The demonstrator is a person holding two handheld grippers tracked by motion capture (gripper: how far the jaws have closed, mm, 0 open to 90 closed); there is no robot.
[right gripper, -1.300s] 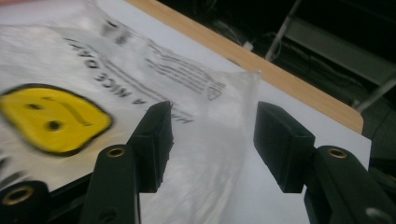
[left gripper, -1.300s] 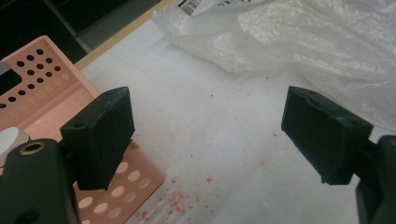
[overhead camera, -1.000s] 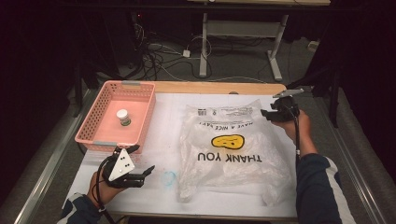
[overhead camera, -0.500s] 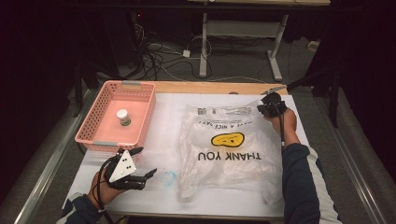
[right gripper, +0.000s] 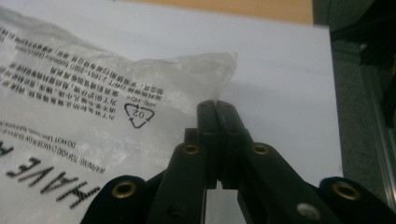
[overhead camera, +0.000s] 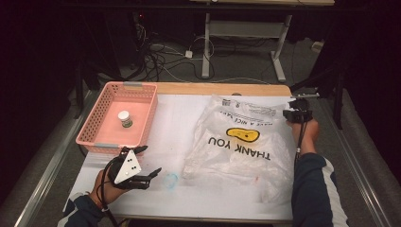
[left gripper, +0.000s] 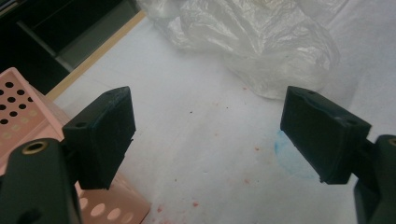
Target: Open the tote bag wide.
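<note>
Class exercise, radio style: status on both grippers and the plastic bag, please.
Right gripper shut on the plastic bag's far corner. Left gripper open, nothing between its jaws, near the pink basket. Nothing in the way.

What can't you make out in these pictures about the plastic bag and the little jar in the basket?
- Plastic bag contents: high view, the crumpled, cloudy film hides whatever may be inside.
- Bag edge at the right gripper: right gripper view, the shut jaws cover how much film is pinched.
- Jar label in the pink basket: high view, too small to read.
</note>
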